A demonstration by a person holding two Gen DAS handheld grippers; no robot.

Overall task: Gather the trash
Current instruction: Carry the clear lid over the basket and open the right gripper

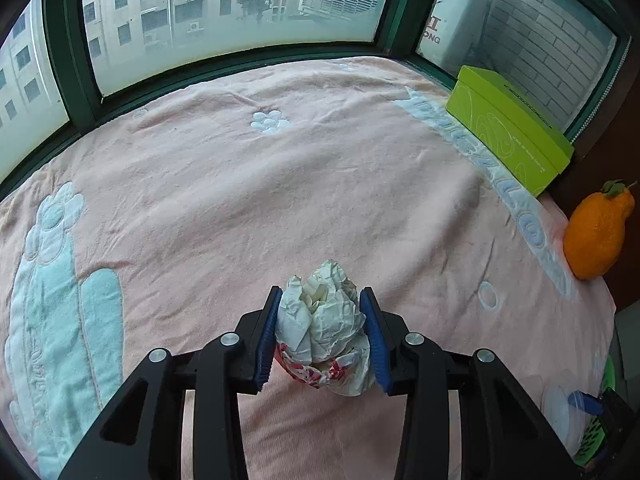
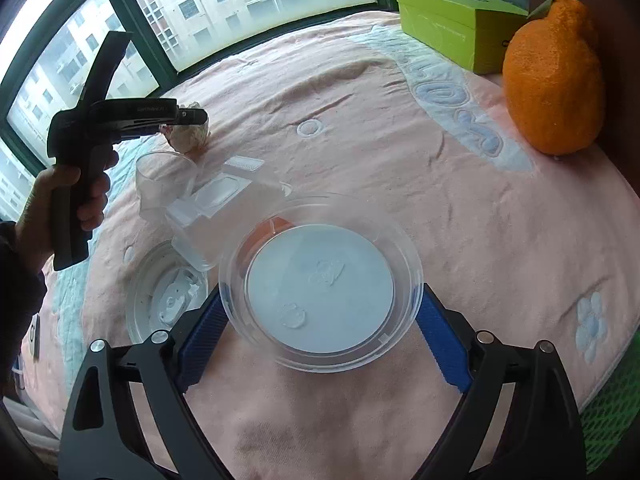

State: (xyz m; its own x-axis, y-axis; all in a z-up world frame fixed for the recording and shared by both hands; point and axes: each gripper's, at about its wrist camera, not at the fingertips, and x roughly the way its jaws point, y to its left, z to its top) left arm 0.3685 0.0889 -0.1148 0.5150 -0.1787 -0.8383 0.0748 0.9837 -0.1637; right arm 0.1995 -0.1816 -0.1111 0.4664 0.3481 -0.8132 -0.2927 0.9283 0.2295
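We collect trash on the pink blanket [image 1: 280, 184]

Only our left view shows the left gripper [image 1: 322, 334] jaws pinching crumpled paper [image 1: 324, 320]; our right gripper [image 2: 320, 344] jaws stand wide around a clear lid [image 2: 320, 280].

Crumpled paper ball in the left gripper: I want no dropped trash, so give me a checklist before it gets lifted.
1. Left gripper pads on both sides of the crumpled paper ball: ok.
2. Firm squeeze: cannot tell.
3. Ball free of the pink towel: cannot tell.
4. Right gripper straddles the clear round container: ok.
5. Container gripped: not ok; a gap shows at each pad.
6. Orange citrus fruit clear of the ball: ok.
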